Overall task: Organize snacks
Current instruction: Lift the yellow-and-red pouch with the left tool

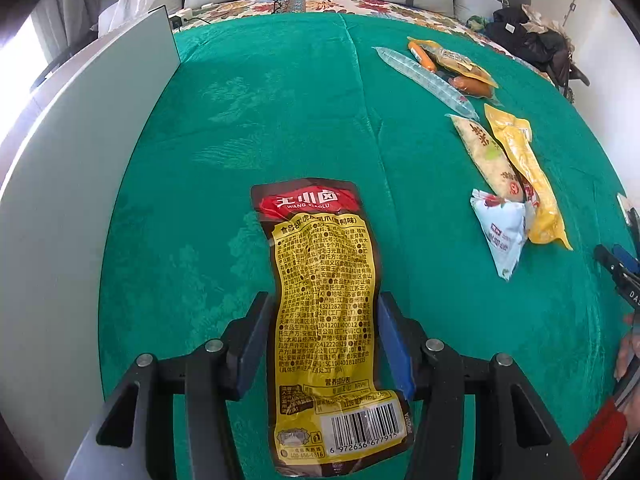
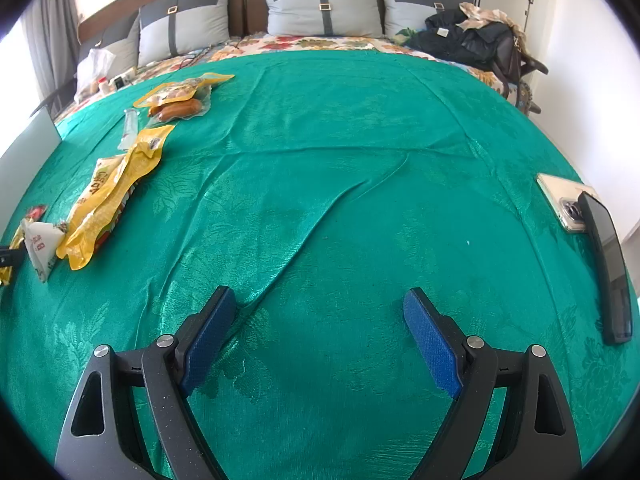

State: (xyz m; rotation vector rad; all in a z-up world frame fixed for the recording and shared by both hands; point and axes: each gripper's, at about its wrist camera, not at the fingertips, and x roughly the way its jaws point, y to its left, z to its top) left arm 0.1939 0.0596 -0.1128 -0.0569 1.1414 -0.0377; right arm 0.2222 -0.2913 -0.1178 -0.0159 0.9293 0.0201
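My left gripper (image 1: 323, 312) is shut on a brown and yellow snack pack (image 1: 325, 280) printed with small text and a barcode, holding it over the green cloth (image 1: 280, 120). To the right lie a white triangular packet (image 1: 500, 228), a yellow pouch (image 1: 528, 172), a beige pouch (image 1: 486, 152), a clear tube (image 1: 424, 76) and sausages (image 1: 448, 64). My right gripper (image 2: 318, 304) is open and empty above the green cloth (image 2: 340, 140). The same snacks lie at the left of the right wrist view: the yellow pouch (image 2: 112, 184), the white packet (image 2: 38, 248), the sausages (image 2: 176, 110).
A grey panel (image 1: 80, 160) stands along the left edge. Two phones (image 2: 568, 204) (image 2: 608, 264) lie at the right edge of the cloth. Pillows (image 2: 324, 8) and dark clothes (image 2: 468, 36) sit behind on the bed.
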